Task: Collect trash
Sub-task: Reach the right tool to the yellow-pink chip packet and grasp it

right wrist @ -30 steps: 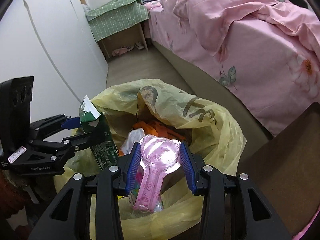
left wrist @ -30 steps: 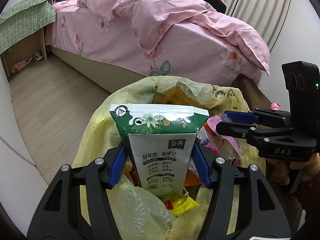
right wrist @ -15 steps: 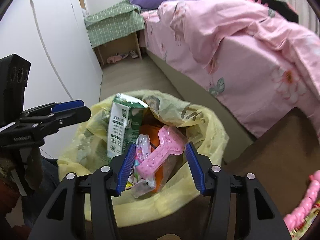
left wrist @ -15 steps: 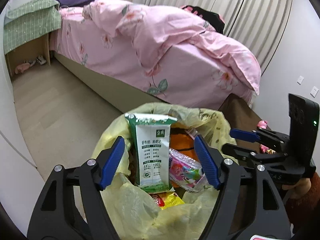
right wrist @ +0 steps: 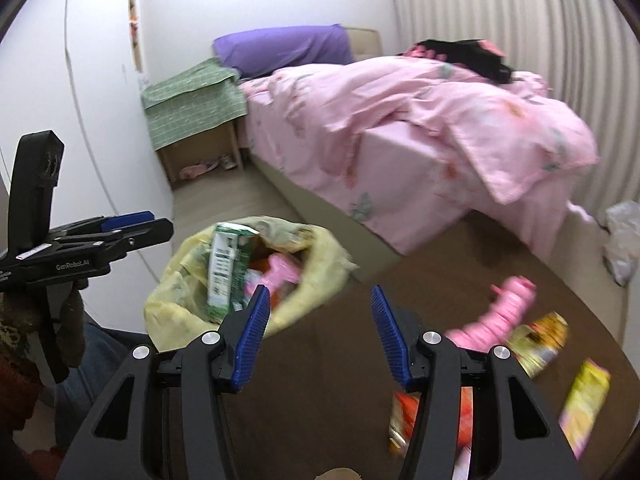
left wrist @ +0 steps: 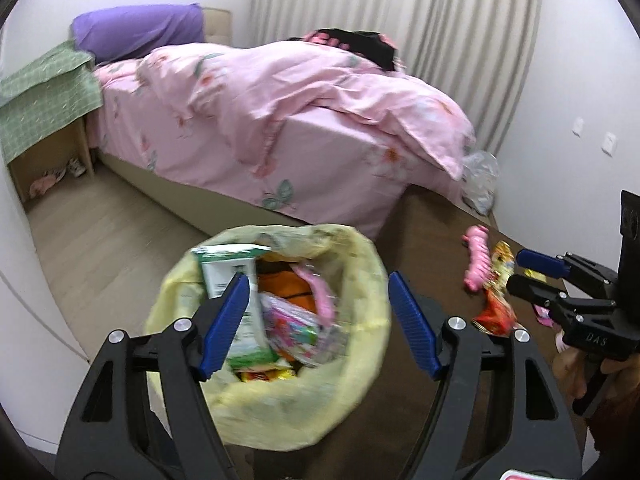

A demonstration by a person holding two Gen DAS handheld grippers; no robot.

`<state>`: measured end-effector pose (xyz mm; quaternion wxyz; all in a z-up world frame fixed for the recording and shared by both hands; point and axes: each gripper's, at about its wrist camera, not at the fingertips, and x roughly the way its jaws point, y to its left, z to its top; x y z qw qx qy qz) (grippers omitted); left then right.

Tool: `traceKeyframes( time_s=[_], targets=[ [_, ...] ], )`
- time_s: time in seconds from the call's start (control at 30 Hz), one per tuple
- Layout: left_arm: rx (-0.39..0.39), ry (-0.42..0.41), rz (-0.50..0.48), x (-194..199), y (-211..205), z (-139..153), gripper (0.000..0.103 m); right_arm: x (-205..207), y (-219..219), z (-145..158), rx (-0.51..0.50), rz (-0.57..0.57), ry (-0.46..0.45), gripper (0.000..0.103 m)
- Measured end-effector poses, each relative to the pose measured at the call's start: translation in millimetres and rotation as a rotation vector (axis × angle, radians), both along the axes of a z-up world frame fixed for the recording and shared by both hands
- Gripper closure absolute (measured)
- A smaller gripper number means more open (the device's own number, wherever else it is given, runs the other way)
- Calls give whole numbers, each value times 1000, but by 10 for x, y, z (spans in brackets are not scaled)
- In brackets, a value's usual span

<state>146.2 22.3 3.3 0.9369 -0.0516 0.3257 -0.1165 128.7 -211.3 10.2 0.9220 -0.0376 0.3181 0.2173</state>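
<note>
Both tongs are empty now. A second ago the left gripper was clamped on the green-and-white milk carton and the right gripper had the pink plastic toy piece pinched over the yellow trash bag. Since then both have let go and pulled back from the bag, and both views are a bit smeared from the motion.

Left gripper: blue pads spread wide, nothing between them, hanging just above the bag's mouth without touching it. Right gripper: also spread, holding nothing, off to the bag's right over the brown table.

The carton now stands upright inside the bag against its left wall. The pink piece lies in the bag just right of the carton, on top of an orange wrapper and a colourful printed packet.

Count, going by the bag: one bag, one carton, one pink piece in it. Still out on the table, well right of the bag: one pink ridged toy, two yellow snack packets, and one red-orange wrapper partly hidden behind the right gripper's finger. One crumpled clear plastic bag sits farther right, by the foot of the pink bed.
</note>
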Motion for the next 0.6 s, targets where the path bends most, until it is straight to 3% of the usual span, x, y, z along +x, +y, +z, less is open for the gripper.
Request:
traceKeyframes(
  time_s=[0.33, 0.6],
  targets=[
    [8, 38, -166, -110, -730, -63, 35, -627, -960, -159, -26, -237, -11, 51],
    [-11, 131, -342, -144, -1339, -400, 35, -890, -1493, -453, 49, -340, 80, 42]
  ],
)
